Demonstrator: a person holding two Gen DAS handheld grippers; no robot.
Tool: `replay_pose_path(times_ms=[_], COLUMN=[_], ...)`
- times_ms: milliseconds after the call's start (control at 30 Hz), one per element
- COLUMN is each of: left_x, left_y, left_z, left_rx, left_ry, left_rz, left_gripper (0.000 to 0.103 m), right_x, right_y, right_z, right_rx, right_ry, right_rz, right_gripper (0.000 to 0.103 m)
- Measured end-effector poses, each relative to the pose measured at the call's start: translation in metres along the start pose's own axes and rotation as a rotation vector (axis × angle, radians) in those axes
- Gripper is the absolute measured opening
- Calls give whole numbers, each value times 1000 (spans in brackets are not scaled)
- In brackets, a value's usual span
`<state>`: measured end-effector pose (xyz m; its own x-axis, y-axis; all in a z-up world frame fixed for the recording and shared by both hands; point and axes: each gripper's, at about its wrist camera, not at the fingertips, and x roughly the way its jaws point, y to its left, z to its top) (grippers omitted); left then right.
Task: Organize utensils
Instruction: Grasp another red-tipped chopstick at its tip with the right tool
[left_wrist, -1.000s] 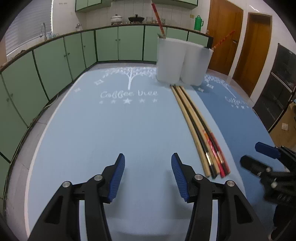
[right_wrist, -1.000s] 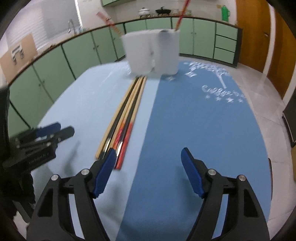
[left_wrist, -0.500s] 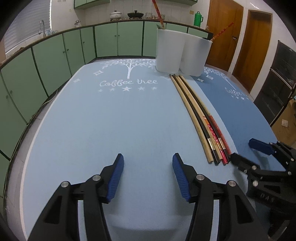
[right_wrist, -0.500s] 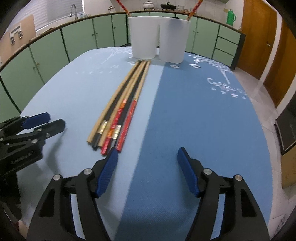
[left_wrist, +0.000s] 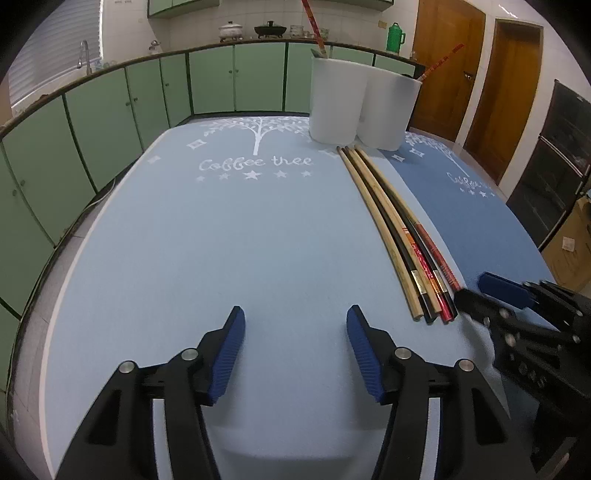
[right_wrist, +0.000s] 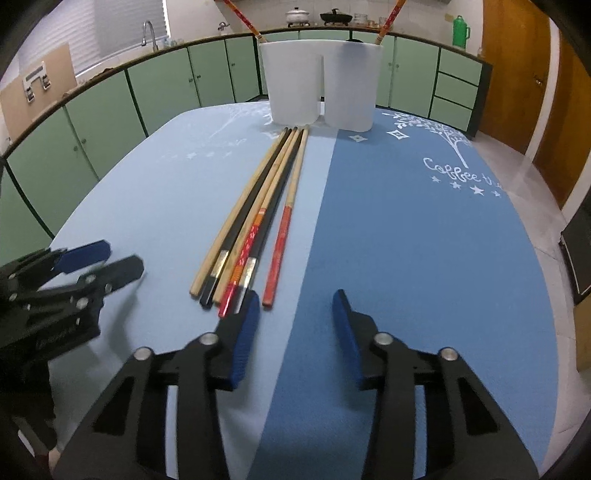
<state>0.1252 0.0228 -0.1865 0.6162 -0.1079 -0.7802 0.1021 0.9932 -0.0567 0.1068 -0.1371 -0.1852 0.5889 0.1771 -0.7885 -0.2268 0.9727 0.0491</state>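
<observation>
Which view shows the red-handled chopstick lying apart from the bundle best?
Right wrist view: the red-handled chopstick runs up the frame centre, visibly separated from the other chopsticks, its whole length unobstructed. In the left wrist view it sits at the bundle's right edge, pressed against the others by perspective, so the gap is hard to see.

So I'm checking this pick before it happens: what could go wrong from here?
The chopsticks lie packed side by side, so the right hand-held gripper, whose jaws have just been closing with nothing between them, may nudge or grab several. Its left finger already sits at their near ends. The two white cups stand far off.
</observation>
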Motion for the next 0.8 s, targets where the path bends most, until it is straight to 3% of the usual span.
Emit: replay_pose_path(times_ms=[67, 100, 467, 800], left_x=[0, 0, 1, 11], left_y=[0, -1, -31, -55], left_z=[0, 0, -2, 1], left_rx=[1, 1, 53, 117], left_ry=[0, 1, 18, 25], left_rz=[1, -1, -67, -27], left_gripper=[58, 58, 59, 63], right_x=[2, 3, -12, -14], right_y=[2, 2, -27, -44], right_z=[3, 3, -11, -15], right_rx=[-5, -9, 44, 79], right_ry=[0, 2, -9, -15], right_rz=[15, 24, -15, -8], right_gripper=[10, 5, 5, 5])
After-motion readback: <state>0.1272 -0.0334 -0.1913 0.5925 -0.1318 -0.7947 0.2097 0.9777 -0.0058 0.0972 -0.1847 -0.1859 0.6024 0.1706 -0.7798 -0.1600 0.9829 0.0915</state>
